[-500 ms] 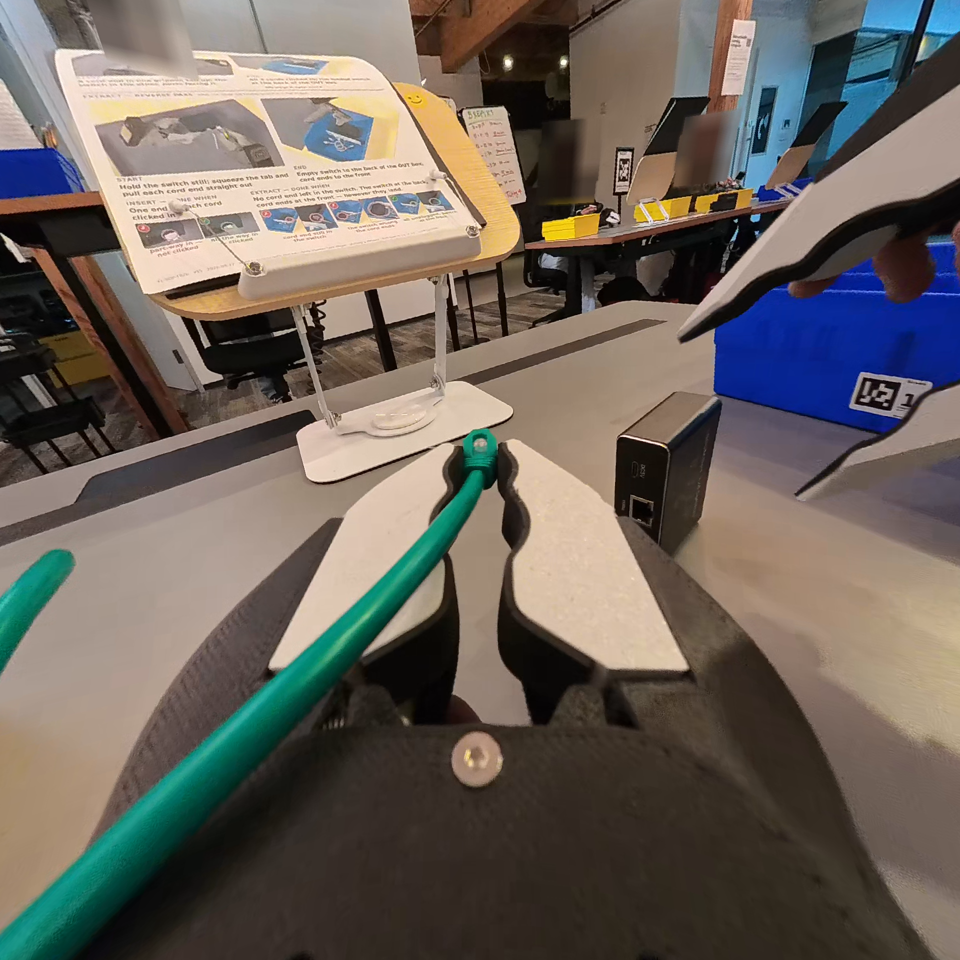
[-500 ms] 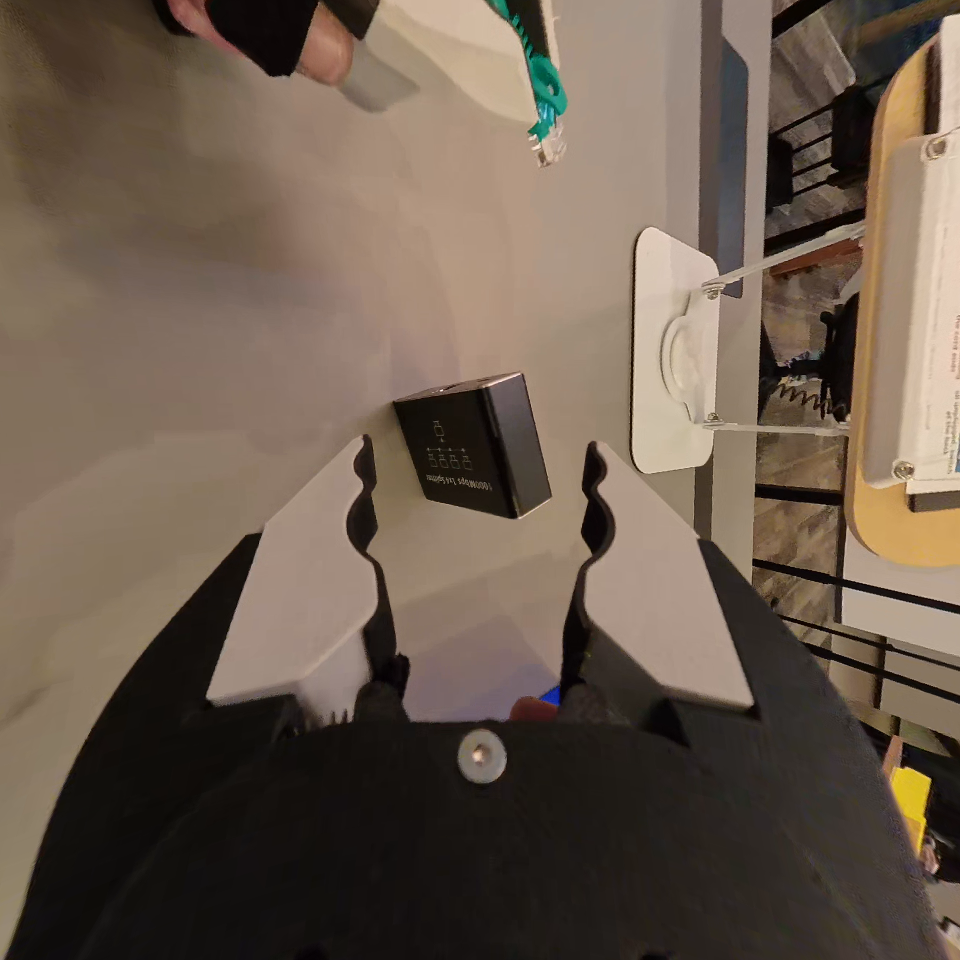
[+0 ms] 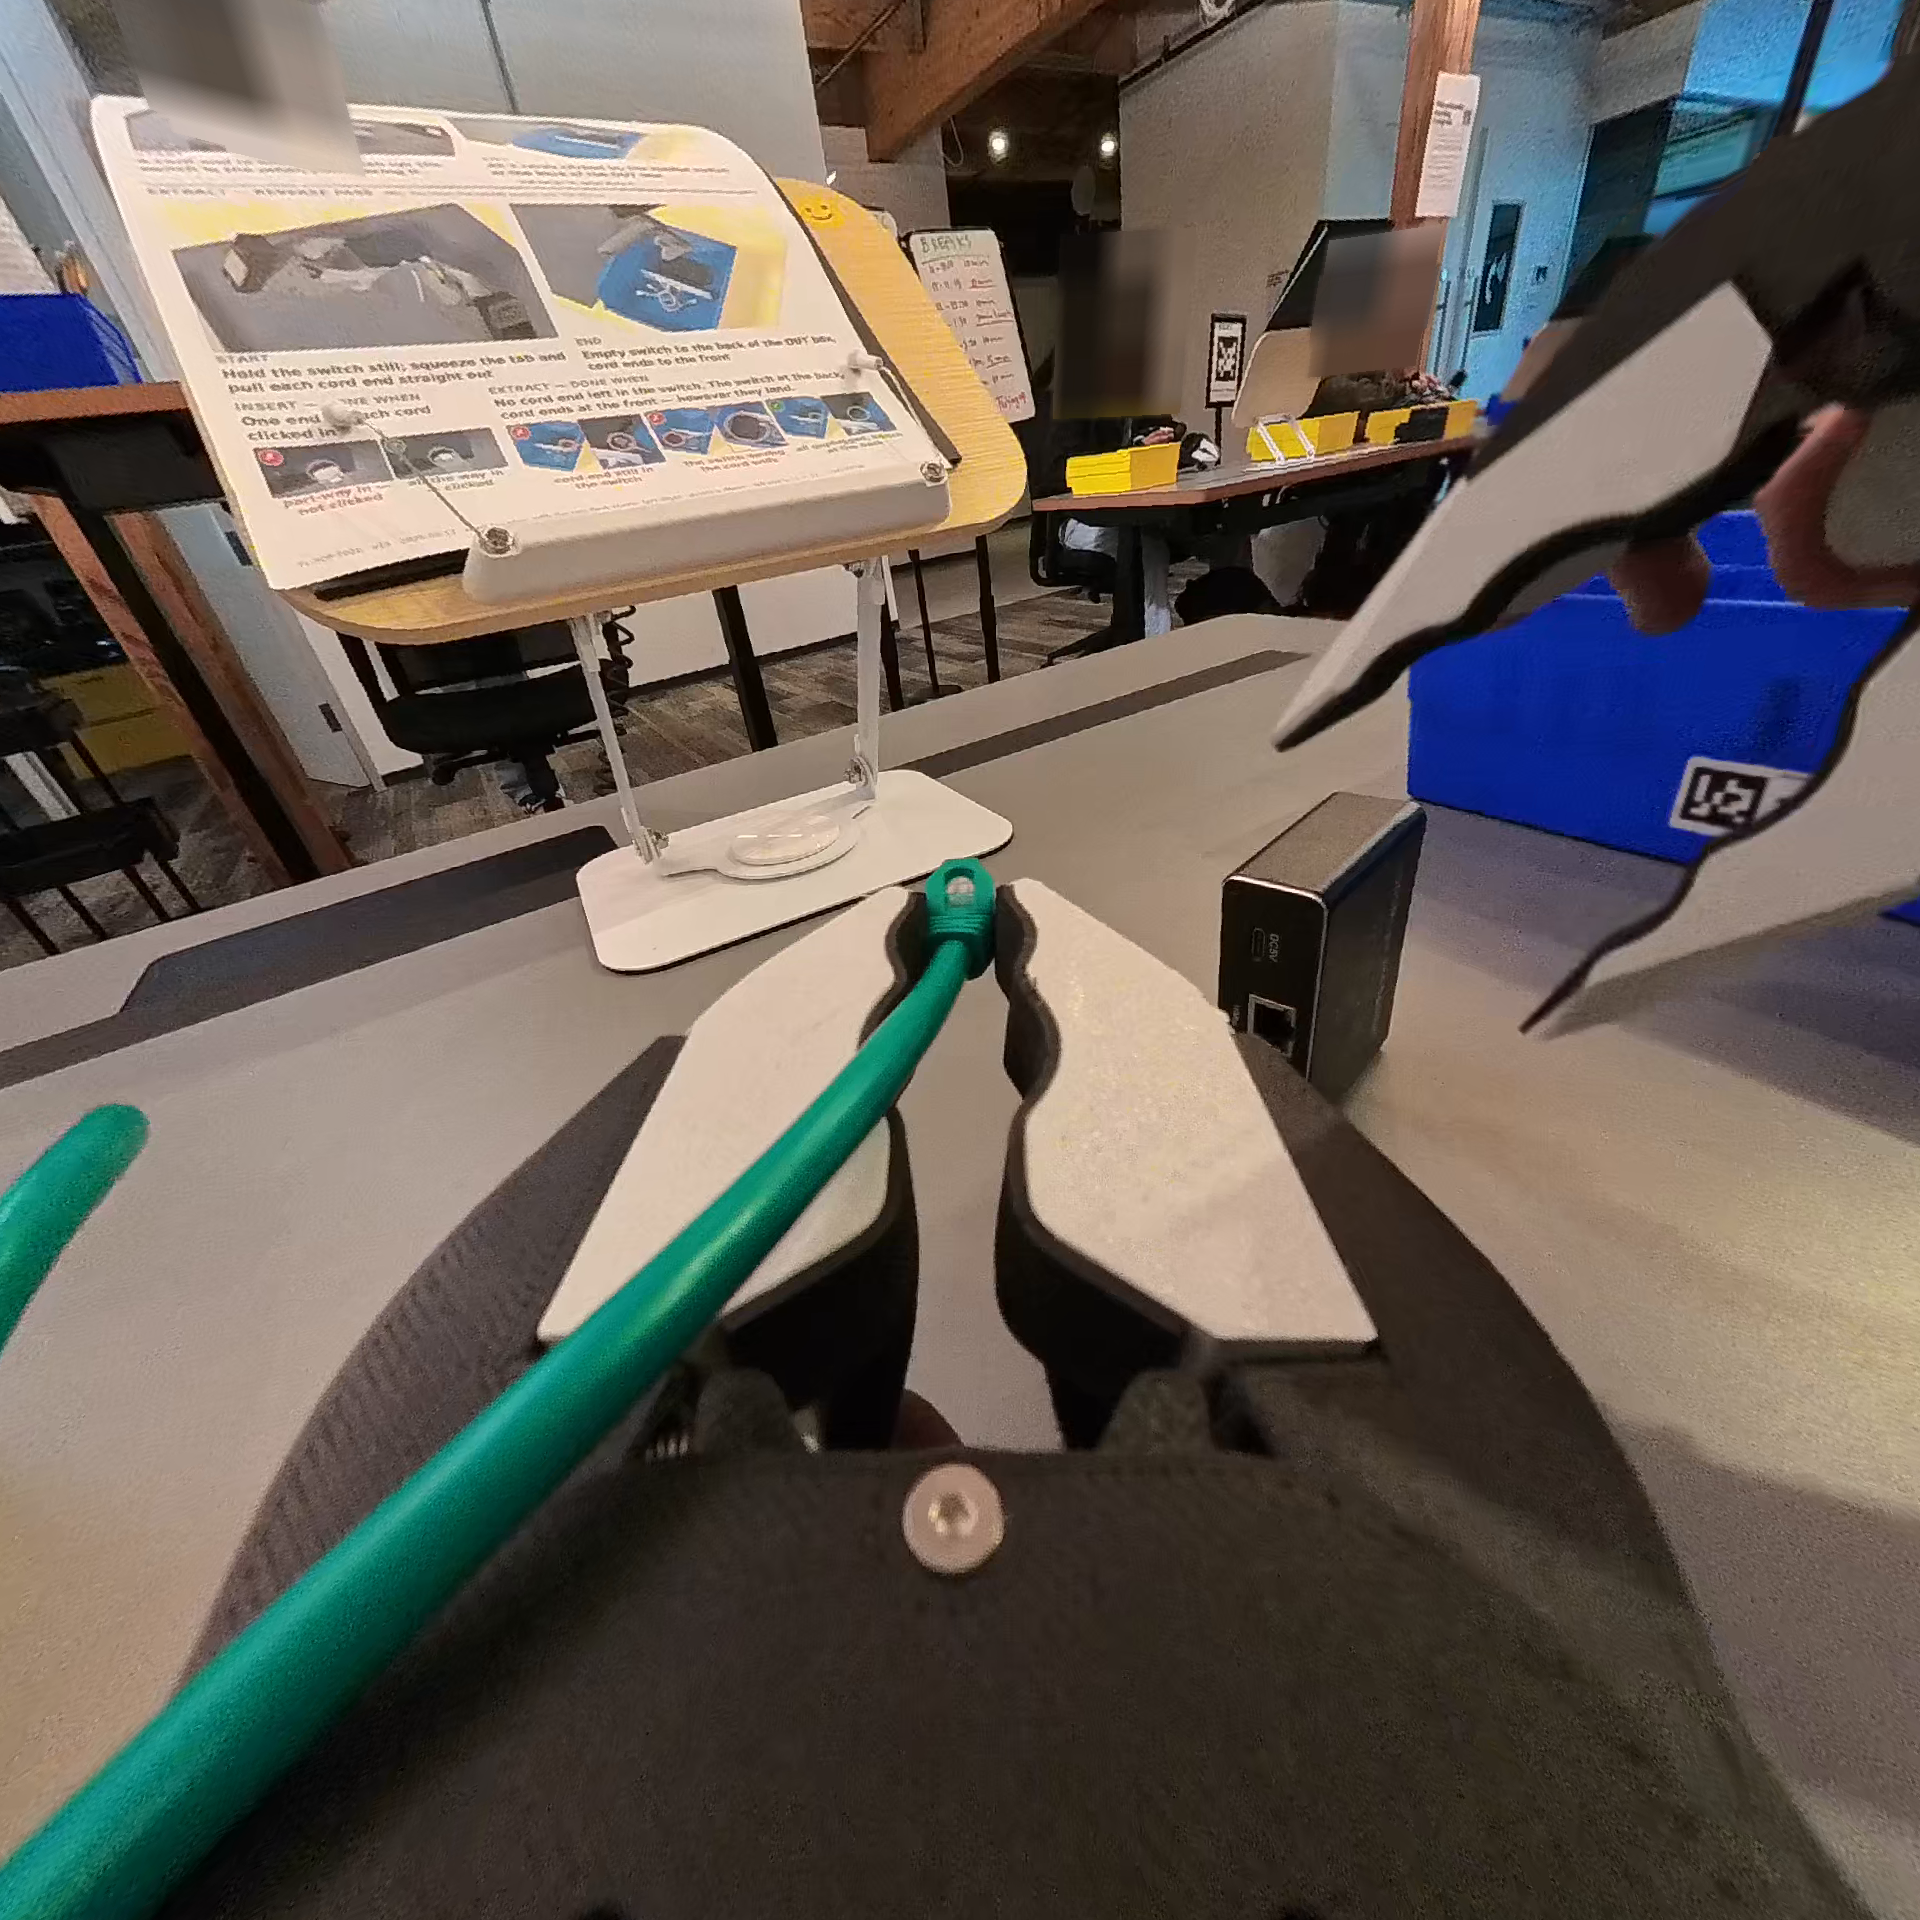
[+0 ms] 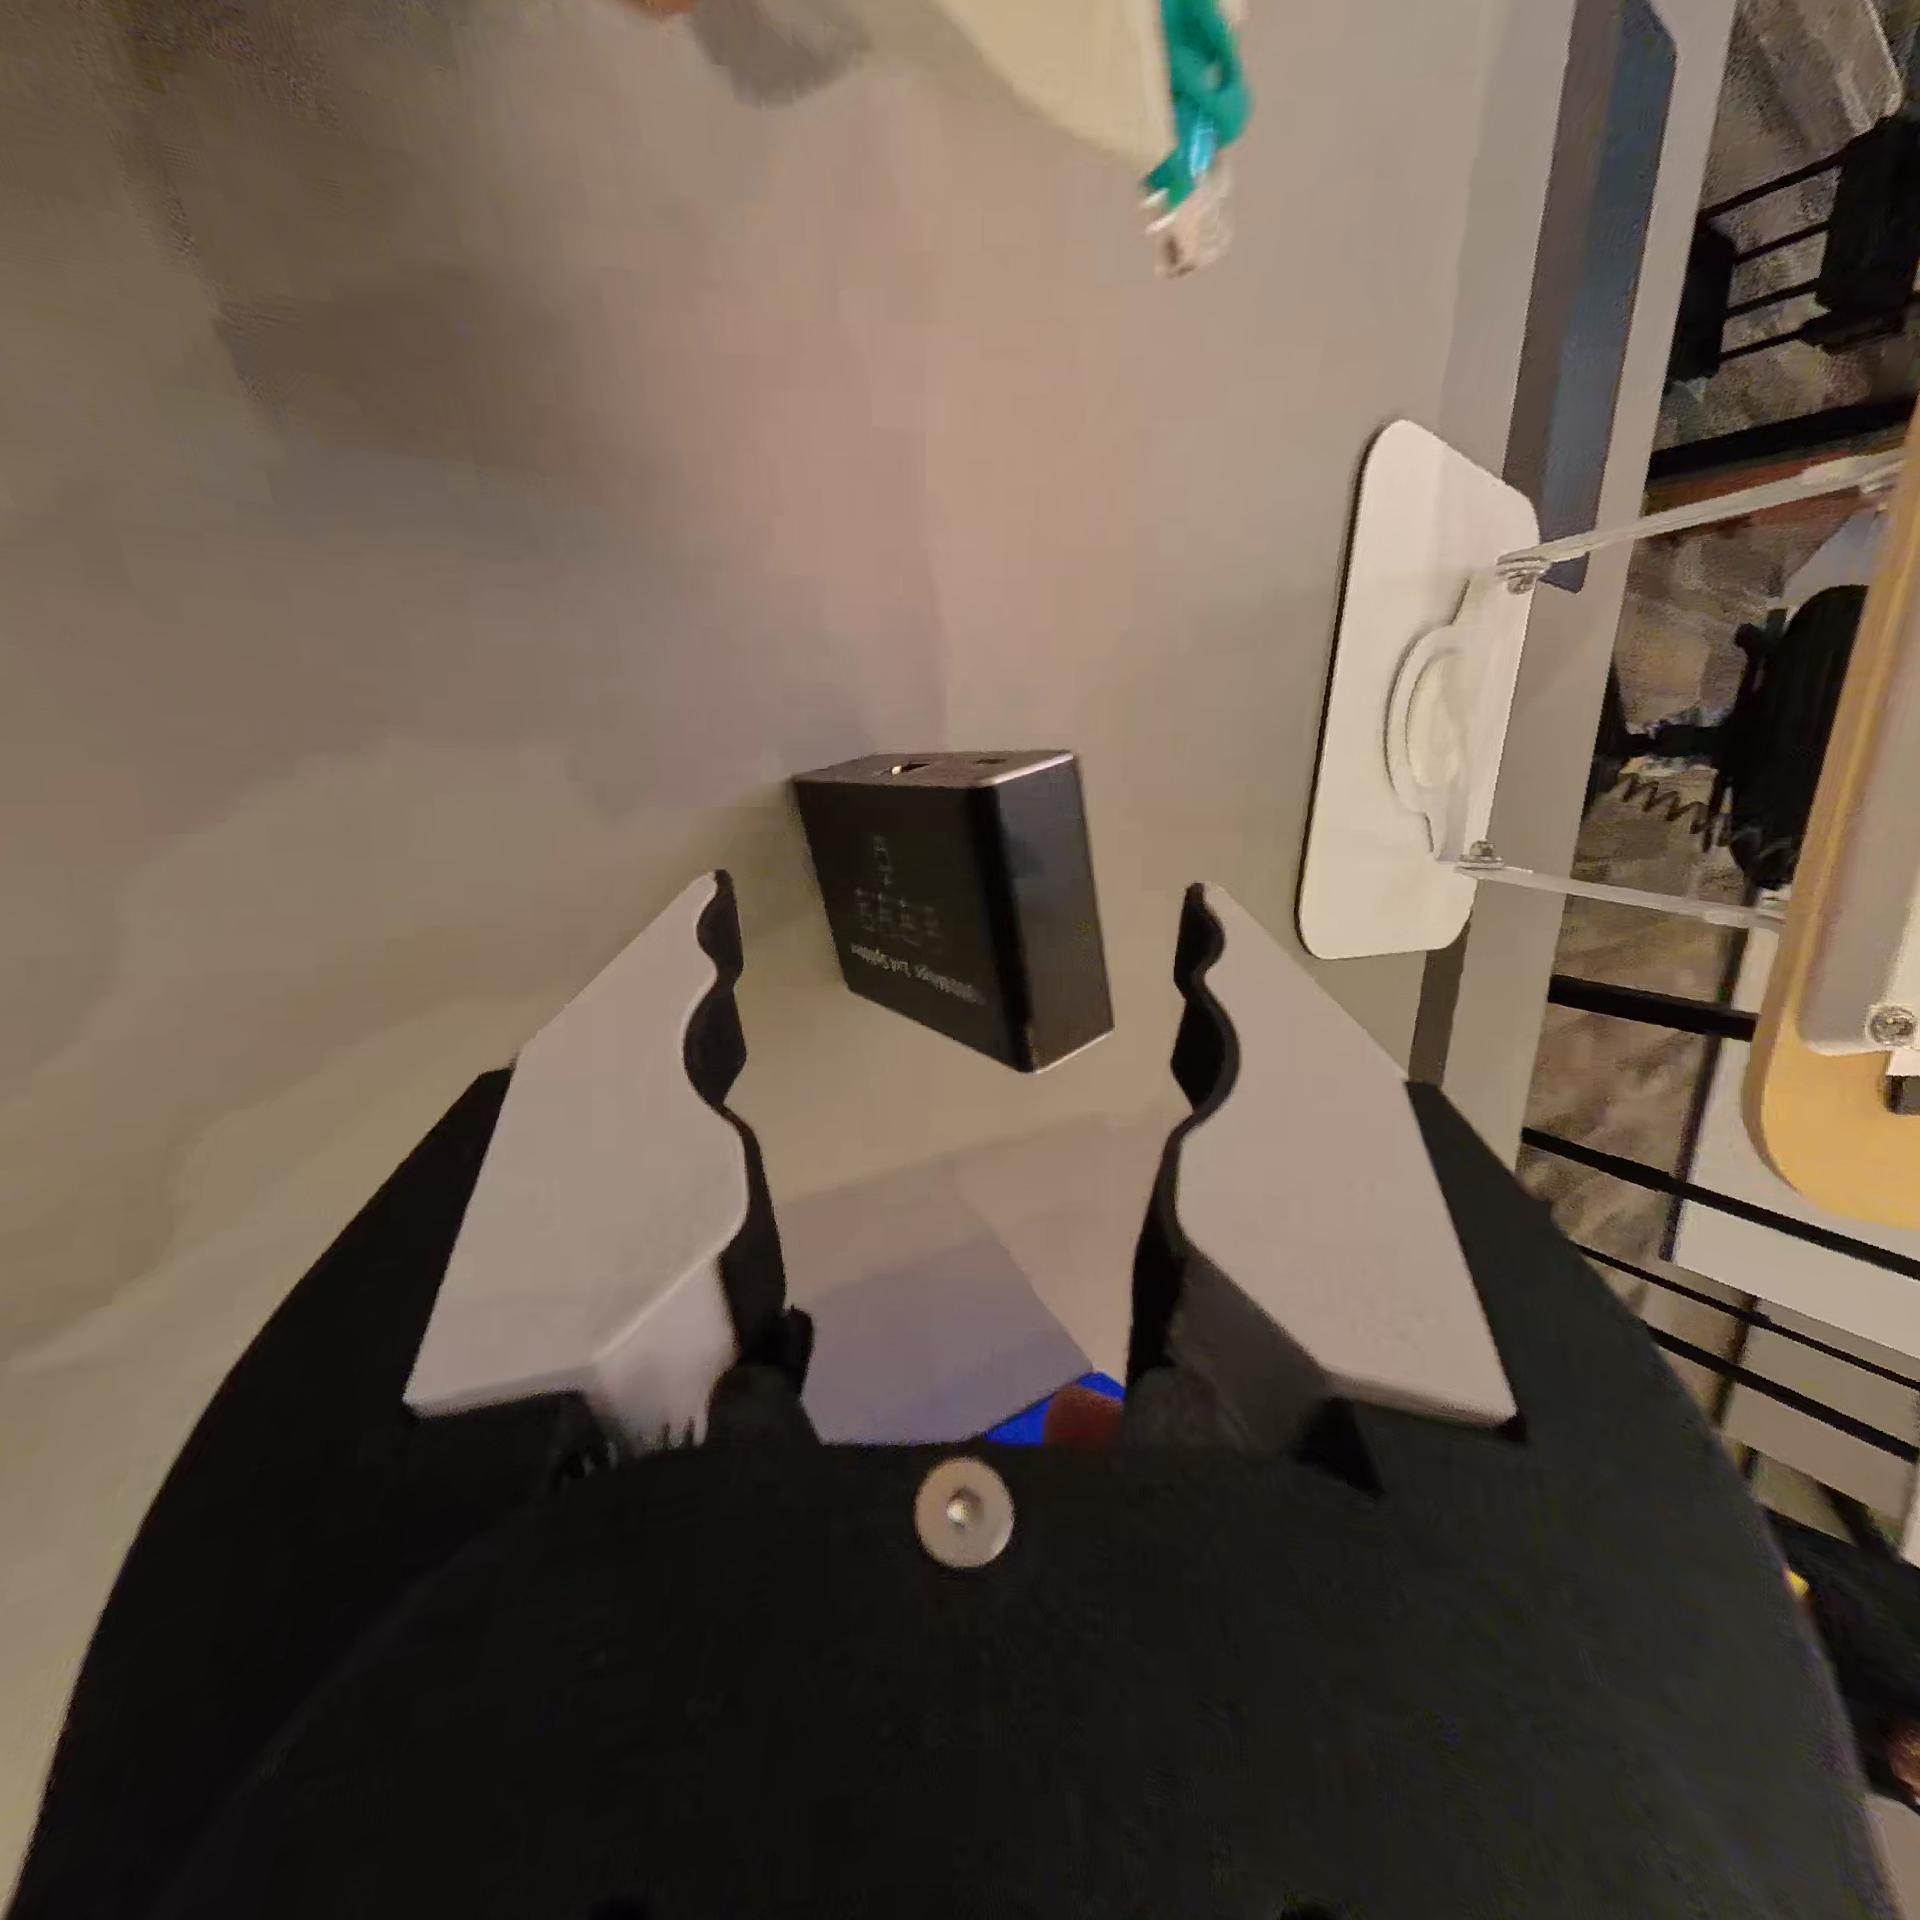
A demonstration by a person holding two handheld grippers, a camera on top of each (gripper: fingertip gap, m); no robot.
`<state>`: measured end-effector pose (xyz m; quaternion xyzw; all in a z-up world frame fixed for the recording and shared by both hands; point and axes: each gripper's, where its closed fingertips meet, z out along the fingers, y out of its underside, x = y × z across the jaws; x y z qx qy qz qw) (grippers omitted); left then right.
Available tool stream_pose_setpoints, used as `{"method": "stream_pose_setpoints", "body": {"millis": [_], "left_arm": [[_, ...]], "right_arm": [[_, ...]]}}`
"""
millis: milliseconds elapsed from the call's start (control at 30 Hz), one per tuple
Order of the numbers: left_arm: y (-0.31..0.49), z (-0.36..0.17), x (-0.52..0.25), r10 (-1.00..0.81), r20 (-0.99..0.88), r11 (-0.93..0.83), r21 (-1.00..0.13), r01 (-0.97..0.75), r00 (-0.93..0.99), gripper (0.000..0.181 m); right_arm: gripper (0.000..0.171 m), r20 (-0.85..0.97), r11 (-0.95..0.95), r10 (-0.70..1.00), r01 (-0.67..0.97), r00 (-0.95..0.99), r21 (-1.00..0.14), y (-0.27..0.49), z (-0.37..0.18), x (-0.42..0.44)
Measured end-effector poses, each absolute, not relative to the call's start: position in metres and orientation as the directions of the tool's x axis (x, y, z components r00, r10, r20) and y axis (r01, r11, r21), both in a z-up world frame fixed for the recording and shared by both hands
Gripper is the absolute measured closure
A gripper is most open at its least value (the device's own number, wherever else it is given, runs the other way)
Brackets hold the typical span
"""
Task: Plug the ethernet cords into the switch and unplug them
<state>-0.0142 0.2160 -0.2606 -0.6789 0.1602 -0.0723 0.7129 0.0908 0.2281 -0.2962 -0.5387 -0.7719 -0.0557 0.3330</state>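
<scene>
My left gripper point(image 3: 961, 909) is shut on the plug end of a green ethernet cord point(image 3: 623, 1340), which runs back over its left finger. The plug's boot point(image 3: 958, 902) sticks out at the fingertips. The small black switch point(image 3: 1325, 930) stands on the grey table just right of the tips, one port on its near face. My right gripper point(image 4: 956, 899) is open wide and hovers over the switch point(image 4: 961, 899), its fingers either side, not touching. It also shows in the left wrist view point(image 3: 1558, 727). The left gripper's plug point(image 4: 1195, 197) shows far off, blurred.
A white document stand point(image 3: 790, 862) with an instruction sheet stands at the table's far side; its base point(image 4: 1392, 707) lies close to the switch. A blue bin point(image 3: 1621, 727) with a marker tag sits at the right. A second length of green cord point(image 3: 52, 1205) lies at the left. Across from one pair of fingers to the other is roughly 12 cm.
My right gripper has moved closer to the switch, which now sits larger between its open fingers. My left gripper still holds the cord and has shifted only a little.
</scene>
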Motion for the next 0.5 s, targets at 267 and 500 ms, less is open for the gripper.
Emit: {"method": "stream_pose_setpoints", "body": {"millis": [267, 500], "left_arm": [[0.217, -0.260, -0.012, -0.323, -0.132, 0.071, -0.991, -0.115, 0.937, 0.169], [0.216, -0.259, -0.010, -0.329, -0.140, 0.076, -0.990, -0.121, 0.934, 0.169]], "right_arm": [[0.105, 0.508, 0.441, 0.814, 0.870, -0.283, -0.222, 0.241, -0.299, 0.092], [0.125, 0.310, 0.474, 0.852, 0.873, -0.421, -0.117, 0.247, -0.319, 0.094]]}}
